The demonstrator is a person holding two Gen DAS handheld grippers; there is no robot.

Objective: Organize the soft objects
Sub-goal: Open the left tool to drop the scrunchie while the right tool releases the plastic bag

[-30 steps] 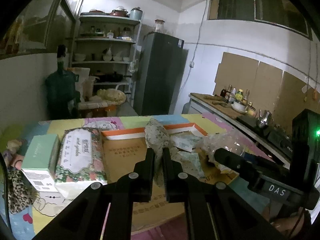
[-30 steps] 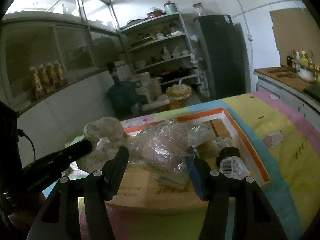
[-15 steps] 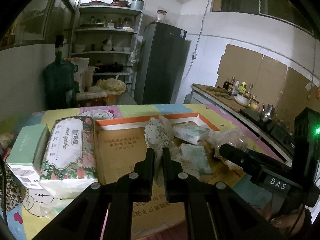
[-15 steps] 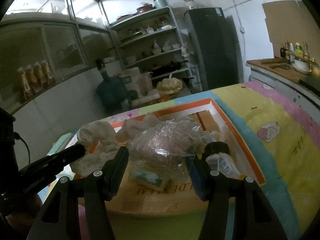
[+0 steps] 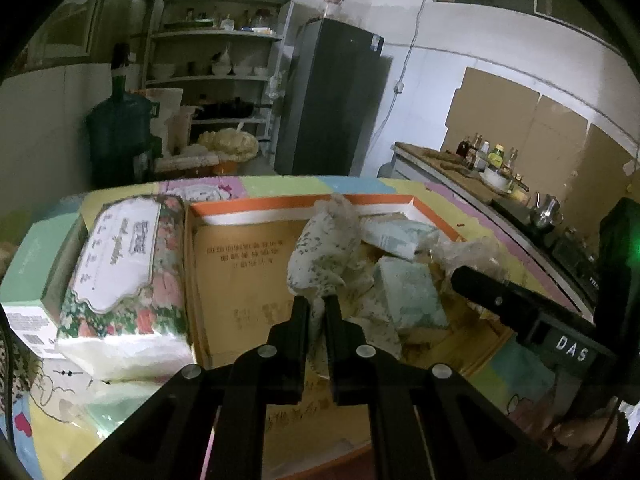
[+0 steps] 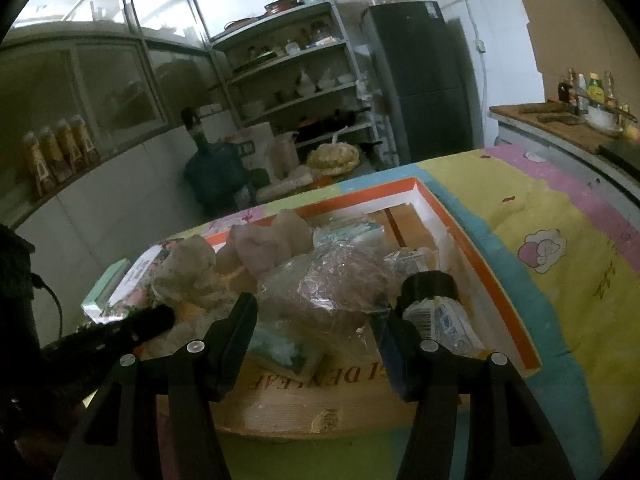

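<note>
Dim kitchen, shelves and fridge behind; bench (image 5: 280, 186) covered in a pastel patchwork cloth. Orange-rimmed box (image 5: 256, 204) sits on it, cardboard bottom partly bare on its left side.

Left claw (image 5: 316, 308): jaws nearly together, clamped on a floral cloth bundle (image 5: 320, 256). The bundle stands up from the jaws over the box, its tail hanging down between them. Right of it in the box lie teal tissue packs (image 5: 408, 292) and crumpled plastic. Outside the box on the left: floral tissue pack (image 5: 124, 272), touching the box wall, then a green carton (image 5: 32, 276) beside it.

Right claw (image 6: 316, 316): jaws wide apart, straddling a crinkled plastic bag (image 6: 332, 284) in the box; can't tell if the pads touch it. A black-capped bottle (image 6: 436, 308) lies just beside the right jaw.

Step, as I judge it: sorting soft items in the box, cloth in hand, bag about to be grasped. Cannot tell whether the cloth is going in or coming out. Next likely needs the left claw to carry the cloth to the bare cardboard and let go, and the right jaws to close on the bag without catching the bottle. Loose plastic may slip or drag neighbouring packs.
</note>
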